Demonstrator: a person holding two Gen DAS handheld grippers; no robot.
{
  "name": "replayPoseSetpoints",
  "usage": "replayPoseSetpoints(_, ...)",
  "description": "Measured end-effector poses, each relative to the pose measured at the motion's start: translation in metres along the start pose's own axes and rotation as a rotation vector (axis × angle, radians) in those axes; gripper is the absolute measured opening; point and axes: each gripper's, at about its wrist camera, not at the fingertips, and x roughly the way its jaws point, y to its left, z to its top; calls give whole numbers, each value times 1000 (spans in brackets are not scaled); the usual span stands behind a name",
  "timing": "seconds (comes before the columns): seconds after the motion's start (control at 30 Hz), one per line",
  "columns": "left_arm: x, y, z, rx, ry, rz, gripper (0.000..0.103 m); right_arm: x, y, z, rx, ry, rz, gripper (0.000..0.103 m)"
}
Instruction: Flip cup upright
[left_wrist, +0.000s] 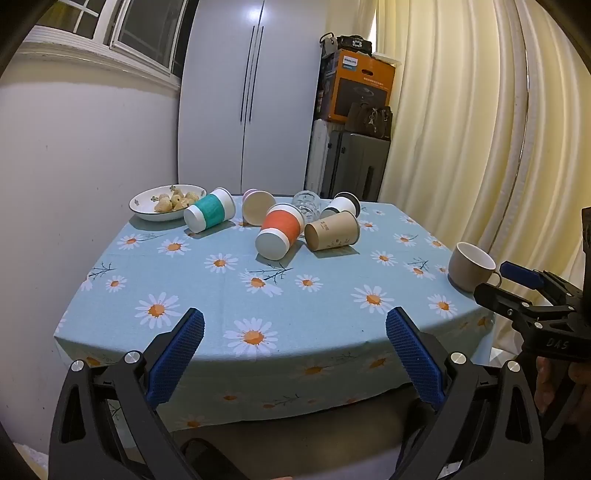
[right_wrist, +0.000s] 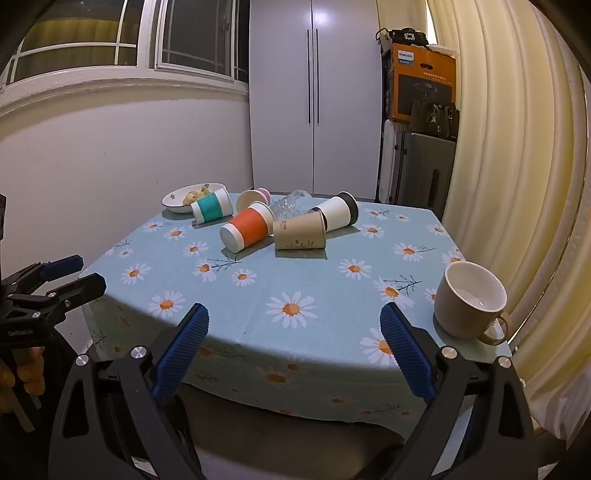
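Note:
Several cups lie on their sides at the far middle of the table: a teal-banded cup (left_wrist: 209, 215) (right_wrist: 212, 205), a pink cup (left_wrist: 258, 207) (right_wrist: 251, 199), an orange-banded cup (left_wrist: 279, 231) (right_wrist: 246, 226), a brown paper cup (left_wrist: 332, 230) (right_wrist: 300, 230), a white cup with dark lid (left_wrist: 341, 205) (right_wrist: 338, 212) and a clear glass (left_wrist: 306, 205) (right_wrist: 289, 204). A beige mug (left_wrist: 471, 266) (right_wrist: 468, 304) stands upright at the near right edge. My left gripper (left_wrist: 294, 326) and right gripper (right_wrist: 294, 321) are both open and empty, held before the table's near edge.
A white bowl of snacks (left_wrist: 166, 202) (right_wrist: 192, 196) sits at the far left of the daisy tablecloth (left_wrist: 295, 295) (right_wrist: 295, 273). Cream curtains (left_wrist: 461, 129) hang on the right. A white wardrobe (left_wrist: 251, 92), boxes and a suitcase (left_wrist: 360, 166) stand behind.

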Motion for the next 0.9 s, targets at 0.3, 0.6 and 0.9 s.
replayPoseSetpoints(0.3, 0, 0, 0, 3, 3, 3, 96, 0, 0, 1, 0, 6, 0, 93)
replayPoseSetpoints(0.6, 0, 0, 0, 2, 4, 3, 96, 0, 0, -2, -1, 7, -1, 93)
replayPoseSetpoints(0.9, 1, -3, -1, 1, 5, 2, 96, 3, 1, -3, -2, 12, -1, 93)
